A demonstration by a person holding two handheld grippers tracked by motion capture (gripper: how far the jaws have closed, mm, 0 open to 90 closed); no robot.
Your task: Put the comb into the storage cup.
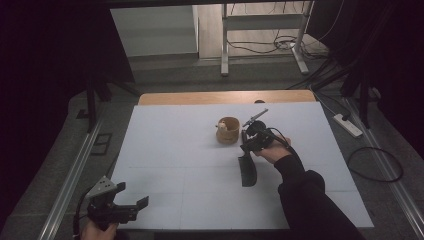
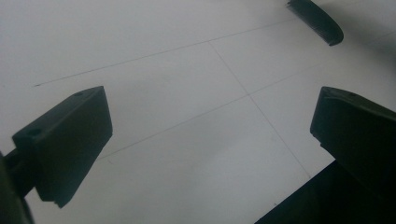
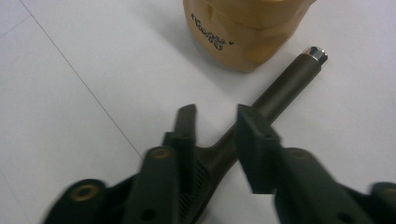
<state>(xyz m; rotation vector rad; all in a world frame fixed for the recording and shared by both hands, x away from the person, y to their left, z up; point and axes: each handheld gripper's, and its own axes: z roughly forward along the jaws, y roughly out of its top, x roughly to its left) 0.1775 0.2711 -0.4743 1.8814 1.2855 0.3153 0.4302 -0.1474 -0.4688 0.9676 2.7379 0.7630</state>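
Observation:
A black comb with a long dark handle lies on the white table; its metal-tipped end points at a tan wooden cup just beyond it. In the right gripper view the right gripper straddles that handle beside the cup, jaws narrow, with a sliver of table showing between the left jaw and the handle. From above, the right gripper sits right of the cup. The left gripper rests at the table's near left corner, wide open and holding nothing. The left gripper looks across bare table toward the comb.
A pale object pokes out of the cup's rim. A wooden strip borders the table's far edge. On the floor to the right lie a power strip and cables. Metal rails run along both sides of the table.

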